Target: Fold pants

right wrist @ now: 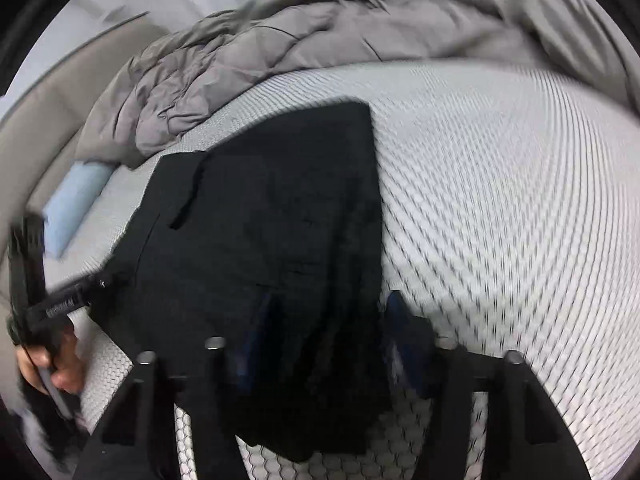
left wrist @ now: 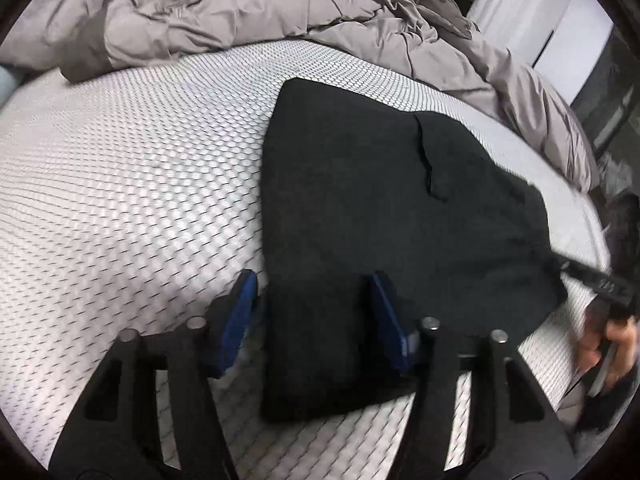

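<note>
Pants (left wrist: pixel 360 208): black, folded into a flat stack, lying on the bed's mattress (left wrist: pixel 132 184); surface detail is lost in the dark cloth.
Left gripper (left wrist: pixel 314 312): jaws apart, blue pads on either side of the stack's near end, not pressing it.
Right gripper (right wrist: pixel 326 344): jaws apart over the stack's near edge; blurred, pads hard to make out against the cloth, no grip visible.
Hand (left wrist: pixel 608 344): at the frame edge in the left wrist view, holding a black handle, partly cut off.
Comforter (left wrist: pixel 224 12): grey, bunched along the far side of the mattress.
Pillow (right wrist: pixel 76 204): pale blue, partly hidden.
</note>
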`<state>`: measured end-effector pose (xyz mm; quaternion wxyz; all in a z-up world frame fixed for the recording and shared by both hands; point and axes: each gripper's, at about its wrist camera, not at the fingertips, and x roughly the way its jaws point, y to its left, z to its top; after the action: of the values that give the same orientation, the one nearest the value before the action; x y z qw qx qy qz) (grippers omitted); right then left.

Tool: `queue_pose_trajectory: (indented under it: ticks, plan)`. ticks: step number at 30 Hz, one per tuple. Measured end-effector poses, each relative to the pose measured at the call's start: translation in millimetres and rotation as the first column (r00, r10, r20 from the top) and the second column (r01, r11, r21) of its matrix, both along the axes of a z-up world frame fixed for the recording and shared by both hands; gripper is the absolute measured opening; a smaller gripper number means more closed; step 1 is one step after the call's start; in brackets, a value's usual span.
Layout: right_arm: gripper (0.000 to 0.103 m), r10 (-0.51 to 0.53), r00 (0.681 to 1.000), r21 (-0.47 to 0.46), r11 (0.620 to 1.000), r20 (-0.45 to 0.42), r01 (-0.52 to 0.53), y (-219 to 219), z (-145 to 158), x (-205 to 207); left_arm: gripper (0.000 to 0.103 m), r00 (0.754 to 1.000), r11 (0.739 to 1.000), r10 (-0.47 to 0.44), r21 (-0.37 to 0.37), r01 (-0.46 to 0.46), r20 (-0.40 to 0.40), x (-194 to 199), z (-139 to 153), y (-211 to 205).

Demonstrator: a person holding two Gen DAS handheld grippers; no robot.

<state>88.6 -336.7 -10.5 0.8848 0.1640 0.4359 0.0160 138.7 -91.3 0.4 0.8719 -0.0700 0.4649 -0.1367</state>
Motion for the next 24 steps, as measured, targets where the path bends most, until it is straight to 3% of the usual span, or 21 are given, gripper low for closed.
queue_pose_trajectory:
  ticks: [2,4,6,8,9,11,12,14,19,24]
  plan:
    - [0.08,-0.012,1.0,-0.074,0.997,0.01,0.012,-3,7,-13,0.059,0.998,0.998,0.003,0.068,-0.007,0.056,-14,6,3]
    - [0.084,-0.051,0.998,-0.168,0.984,0.024,0.054,-9,11,-33,0.059,0.993,0.993,0.025,0.112,-0.037,0.111,-31,14,6]
    - [0.084,-0.082,0.996,-0.161,0.983,0.021,0.085,-12,12,-46,0.061,0.987,0.993,0.028,0.109,-0.046,0.159,-47,24,6]
    - [0.085,-0.075,0.995,-0.144,0.986,0.073,0.085,-11,21,-62,0.079,0.976,0.993,0.015,0.108,-0.039,0.216,-61,34,1]
    - [0.085,-0.058,0.992,-0.149,0.986,0.113,0.074,-9,29,-70,0.082,0.97,0.993,0.008,0.109,-0.036,0.244,-68,39,-1]
    - [0.101,-0.017,0.981,-0.167,0.985,0.193,0.05,0,43,-86,0.088,0.953,0.993,0.002,0.116,-0.039,0.303,-89,49,-5]
    - [0.103,0.002,0.971,-0.166,0.985,0.239,0.039,5,49,-95,0.091,0.95,0.992,0.009,0.118,-0.049,0.311,-93,51,-7]
    - [0.103,0.024,0.947,-0.148,0.989,0.32,0.025,14,54,-111,0.102,0.943,0.992,0.047,0.094,-0.082,0.328,-104,55,-10]
    - [0.103,0.049,0.919,-0.163,0.986,0.391,0.017,35,56,-117,0.102,0.929,0.993,0.061,0.073,-0.094,0.364,-127,60,-20]
    - [0.103,-0.002,0.917,-0.139,0.988,0.399,0.063,44,47,-104,0.102,0.926,0.992,0.048,0.087,-0.087,0.376,-122,60,-30]
